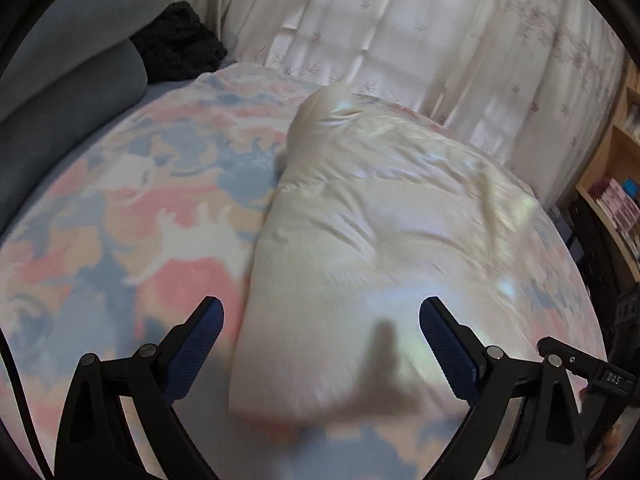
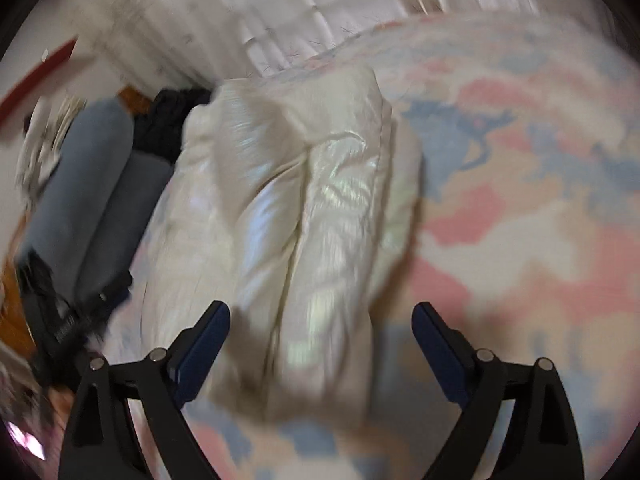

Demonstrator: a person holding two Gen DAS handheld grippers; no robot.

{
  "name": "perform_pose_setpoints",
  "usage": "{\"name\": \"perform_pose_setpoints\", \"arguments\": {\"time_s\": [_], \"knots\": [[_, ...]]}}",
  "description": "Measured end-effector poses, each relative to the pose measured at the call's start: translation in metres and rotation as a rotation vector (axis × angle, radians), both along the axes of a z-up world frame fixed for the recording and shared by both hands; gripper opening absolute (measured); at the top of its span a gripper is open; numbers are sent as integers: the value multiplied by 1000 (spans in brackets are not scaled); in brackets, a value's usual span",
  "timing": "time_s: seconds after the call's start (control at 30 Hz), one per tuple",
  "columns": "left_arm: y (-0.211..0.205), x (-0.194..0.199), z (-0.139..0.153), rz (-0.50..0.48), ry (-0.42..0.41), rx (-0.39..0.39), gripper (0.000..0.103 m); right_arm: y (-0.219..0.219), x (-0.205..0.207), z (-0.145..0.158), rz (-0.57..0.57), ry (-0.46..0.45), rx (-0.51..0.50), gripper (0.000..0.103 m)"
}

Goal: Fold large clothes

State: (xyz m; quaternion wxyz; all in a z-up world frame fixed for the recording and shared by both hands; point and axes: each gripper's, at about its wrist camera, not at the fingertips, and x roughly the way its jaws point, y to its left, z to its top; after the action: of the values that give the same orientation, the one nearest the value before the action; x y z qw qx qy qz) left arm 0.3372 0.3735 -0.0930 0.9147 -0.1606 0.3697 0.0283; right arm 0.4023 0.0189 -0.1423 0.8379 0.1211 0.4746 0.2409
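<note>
A shiny cream puffy garment (image 1: pixel 380 216) lies folded in a thick bundle on a bed with a pink, blue and peach patterned cover (image 1: pixel 132 208). My left gripper (image 1: pixel 320 312) is open and empty, hovering over the bundle's near end. In the right wrist view the same garment (image 2: pixel 304 200) lies bunched with long creases on the cover (image 2: pixel 520 184). My right gripper (image 2: pixel 320 316) is open and empty just above its near end. The other gripper's black body shows at the right edge of the left wrist view (image 1: pixel 600 376).
White leaf-print curtains (image 1: pixel 400 32) hang behind the bed. Grey-blue bolsters (image 1: pixel 60 92) and a black fuzzy item (image 1: pixel 180 44) lie at the bed's far left. A wooden bookshelf (image 1: pixel 616 184) stands at the right.
</note>
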Motion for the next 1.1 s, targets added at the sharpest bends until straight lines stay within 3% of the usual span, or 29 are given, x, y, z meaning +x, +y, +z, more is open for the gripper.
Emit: {"name": "perform_pose_setpoints", "arguments": {"time_s": [0.1,0.33,0.47,0.7,0.9,1.1], "knots": [[-23,-41,28,-24,17,30,98,-12,-46,33,53,-33,-60,93],[-88,-143,91,-80,19,100,98,-40,-141,100,86,-43,-28,93],[-130,-199,127,-115,2,131,102,-60,-195,127,97,-68,-36,93],[-187,-280,163,-141,-25,133,102,-97,-273,162,108,-86,-35,93],[-223,-329,161,-107,-21,168,102,-123,-328,181,111,-151,-46,93],[-256,-365,130,-70,-9,175,102,-138,-374,168,78,-222,-109,93]]}}
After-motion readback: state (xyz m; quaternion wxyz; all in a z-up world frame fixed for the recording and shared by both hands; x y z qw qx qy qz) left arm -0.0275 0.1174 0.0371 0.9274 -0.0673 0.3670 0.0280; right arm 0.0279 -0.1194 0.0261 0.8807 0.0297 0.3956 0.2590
